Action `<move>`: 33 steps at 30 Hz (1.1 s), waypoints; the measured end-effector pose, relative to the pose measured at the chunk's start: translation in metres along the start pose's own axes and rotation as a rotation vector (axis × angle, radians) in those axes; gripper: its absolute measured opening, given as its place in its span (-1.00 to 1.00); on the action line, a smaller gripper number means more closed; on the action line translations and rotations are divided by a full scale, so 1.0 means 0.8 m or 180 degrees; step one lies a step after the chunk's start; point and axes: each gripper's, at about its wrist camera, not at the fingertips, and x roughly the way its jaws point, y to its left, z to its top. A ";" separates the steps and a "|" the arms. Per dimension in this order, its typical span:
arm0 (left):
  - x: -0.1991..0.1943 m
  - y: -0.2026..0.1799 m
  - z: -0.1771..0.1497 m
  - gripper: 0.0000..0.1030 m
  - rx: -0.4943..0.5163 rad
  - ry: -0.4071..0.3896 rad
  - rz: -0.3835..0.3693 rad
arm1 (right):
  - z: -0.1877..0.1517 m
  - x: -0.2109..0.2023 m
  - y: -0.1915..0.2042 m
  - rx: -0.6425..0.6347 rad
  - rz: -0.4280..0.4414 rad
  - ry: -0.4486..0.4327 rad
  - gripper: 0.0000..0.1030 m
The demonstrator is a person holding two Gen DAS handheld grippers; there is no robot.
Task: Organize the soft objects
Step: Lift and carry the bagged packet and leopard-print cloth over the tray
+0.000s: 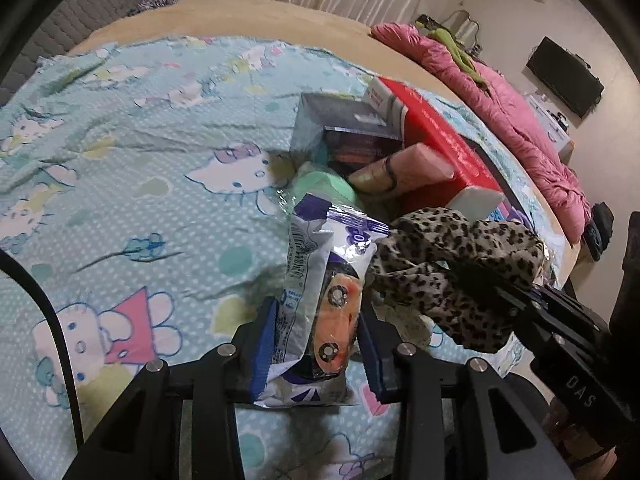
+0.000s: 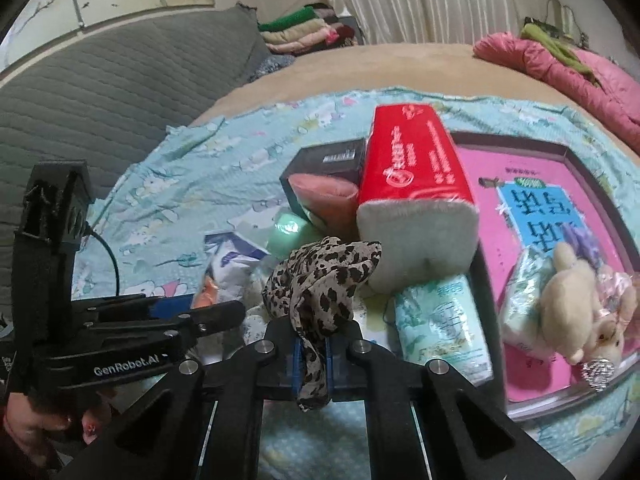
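Scarf handling: I judge the scarf [image 2: 320, 280] very light, limp and a bit slippery; it will drape and trail, so a bunched fold is the best hold.
Scarf look: thin leopard-print cloth, tan with dark spots, crumpled into a loose knot.
Scarf place: near middle of the bed [image 2: 168, 168], just in front of the red tissue pack [image 2: 416, 184], its tail between my pads.
Right tongs [image 2: 312, 356]: clamped on the scarf's lower fold.
Packet handling: the packet [image 1: 316, 280] looks light and crinkly, probably slick; best held across its middle.
Packet look: white and purple film with something orange inside.
Left tongs [image 1: 316, 344]: closed on the packet, just left of the scarf.
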 end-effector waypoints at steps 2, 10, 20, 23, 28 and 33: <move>-0.009 -0.003 -0.002 -0.25 -0.0005 -0.0033 0.0009 | 0.001 -0.010 0.000 -0.0016 0.0001 -0.0055 -0.85; -0.043 -0.033 -0.001 -0.25 0.0095 -0.0129 0.0173 | 0.001 -0.045 -0.004 0.0026 0.0024 -0.0226 -0.85; -0.072 -0.078 0.004 -0.25 0.0186 -0.0228 0.0212 | 0.008 -0.085 -0.019 0.0143 0.0020 -0.0491 -0.85; -0.077 -0.090 0.006 -0.25 0.0185 -0.0236 0.0171 | 0.010 -0.094 -0.024 0.0183 0.0019 -0.0567 -0.85; -0.081 -0.118 0.008 -0.25 0.0286 -0.0243 0.0180 | 0.012 -0.110 -0.035 0.0254 0.0014 -0.0684 -0.85; -0.083 -0.145 0.009 -0.25 0.0401 -0.0247 0.0192 | 0.011 -0.127 -0.052 0.0374 -0.0012 -0.0792 -0.85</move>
